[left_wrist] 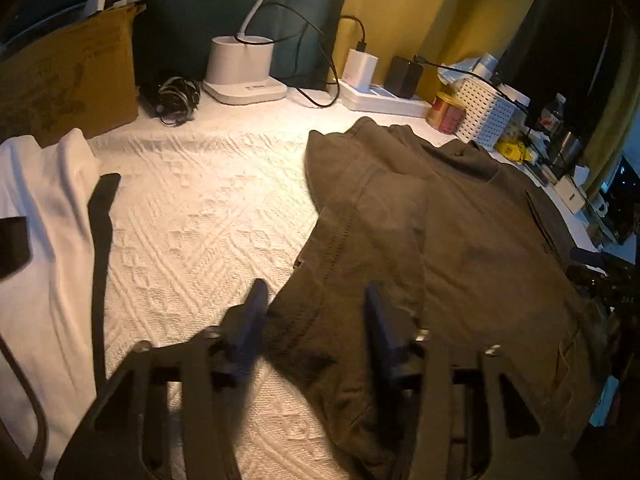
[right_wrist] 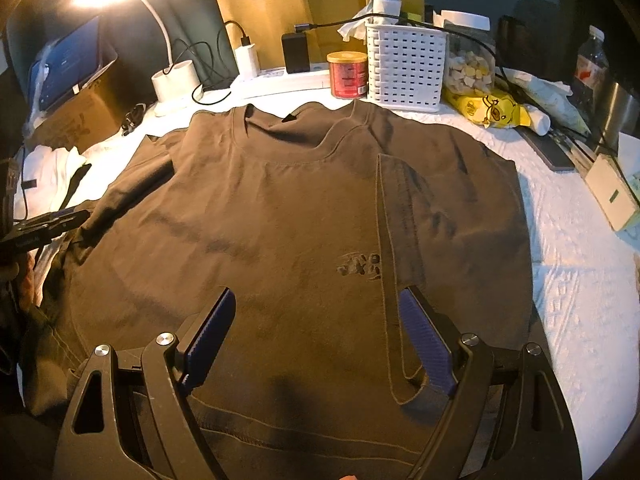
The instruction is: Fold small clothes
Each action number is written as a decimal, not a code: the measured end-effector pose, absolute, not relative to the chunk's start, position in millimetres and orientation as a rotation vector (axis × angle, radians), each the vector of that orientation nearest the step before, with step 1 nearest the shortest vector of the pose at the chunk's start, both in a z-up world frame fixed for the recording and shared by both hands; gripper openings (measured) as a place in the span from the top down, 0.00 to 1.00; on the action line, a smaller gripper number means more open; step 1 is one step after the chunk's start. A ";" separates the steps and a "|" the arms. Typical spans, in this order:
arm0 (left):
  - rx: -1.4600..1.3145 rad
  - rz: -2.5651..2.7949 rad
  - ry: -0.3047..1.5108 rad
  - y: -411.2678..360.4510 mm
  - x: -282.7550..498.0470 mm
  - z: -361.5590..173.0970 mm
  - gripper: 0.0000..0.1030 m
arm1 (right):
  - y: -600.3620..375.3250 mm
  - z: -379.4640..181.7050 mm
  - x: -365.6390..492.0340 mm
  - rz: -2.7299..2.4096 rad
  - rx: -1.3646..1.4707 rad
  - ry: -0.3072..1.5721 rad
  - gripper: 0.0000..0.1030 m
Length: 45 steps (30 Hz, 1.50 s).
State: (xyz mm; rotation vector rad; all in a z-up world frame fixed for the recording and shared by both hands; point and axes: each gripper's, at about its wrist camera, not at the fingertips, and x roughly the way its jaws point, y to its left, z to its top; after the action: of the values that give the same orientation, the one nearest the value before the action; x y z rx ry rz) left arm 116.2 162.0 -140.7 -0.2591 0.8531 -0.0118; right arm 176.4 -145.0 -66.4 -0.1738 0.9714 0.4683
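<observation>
At about nine o'clock on the white textured cover (left_wrist: 200,208) lies a white garment (left_wrist: 44,216) with a black strap (left_wrist: 100,248) across it, and a cardboard box (left_wrist: 68,80) stands behind it at ten o'clock. Toward twelve o'clock sit a white lamp base (left_wrist: 244,68), a coil of dark cable (left_wrist: 176,98) and a white power strip (right_wrist: 288,76) with chargers plugged in. The brown T-shirt (right_wrist: 280,220) is spread flat across the middle of the cover, its collar toward twelve o'clock and its hem toward six; one sleeve is folded inward over the chest on the three o'clock side, its edge running down beside the small printed mark. The left gripper (left_wrist: 316,308) points down at the shirt's nine o'clock edge, its blue fingers (left_wrist: 256,304) parted with the cloth edge lying between them; the pads do not visibly press on it. The right gripper (right_wrist: 320,320) hangs over the lower chest near six o'clock, fingers spread wide, the folded sleeve's end beside the three o'clock finger. Past the collar at one o'clock stand a red can (right_wrist: 347,74) and a white slotted basket (right_wrist: 406,66), with a yellow snack bag (right_wrist: 486,108) at two o'clock.
</observation>
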 end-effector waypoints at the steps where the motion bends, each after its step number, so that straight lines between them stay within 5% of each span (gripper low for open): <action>1: -0.260 -0.017 0.861 162.0 118.0 -141.5 0.79 | -144.9 -66.3 176.5 0.474 -0.172 0.970 0.16; 5: -0.242 -0.032 0.844 156.1 116.8 -136.1 0.96 | -148.5 -65.3 175.5 0.483 -0.161 0.963 0.16; 17: -0.163 -0.151 0.780 94.4 119.2 -101.8 0.96 | -190.3 -61.7 173.1 0.474 -0.088 0.933 0.16; 34: -0.029 -0.202 0.980 28.4 128.0 -127.2 0.95 | -250.7 -71.7 169.8 0.443 0.010 0.917 0.16; 37: -0.006 -0.178 0.979 28.2 130.8 -116.6 0.79 | -255.2 -72.2 171.8 0.447 0.024 0.911 0.16; 39: -0.018 -0.170 0.954 30.0 135.3 -105.1 0.41 | -256.2 -71.2 172.1 0.451 0.026 0.904 0.16; 40: -0.027 -0.171 0.935 30.5 138.5 -98.8 0.36 | -256.7 -70.2 172.2 0.454 0.025 0.898 0.16; 45: 0.034 -0.159 0.892 25.5 168.9 -86.3 0.33 | -260.9 -64.1 174.4 0.458 0.023 0.872 0.16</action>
State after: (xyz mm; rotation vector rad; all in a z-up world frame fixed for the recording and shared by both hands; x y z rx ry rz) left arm 168.9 25.5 -86.3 0.0337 0.8916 -0.1588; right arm 174.4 -260.9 -64.1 0.0227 0.8724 0.4582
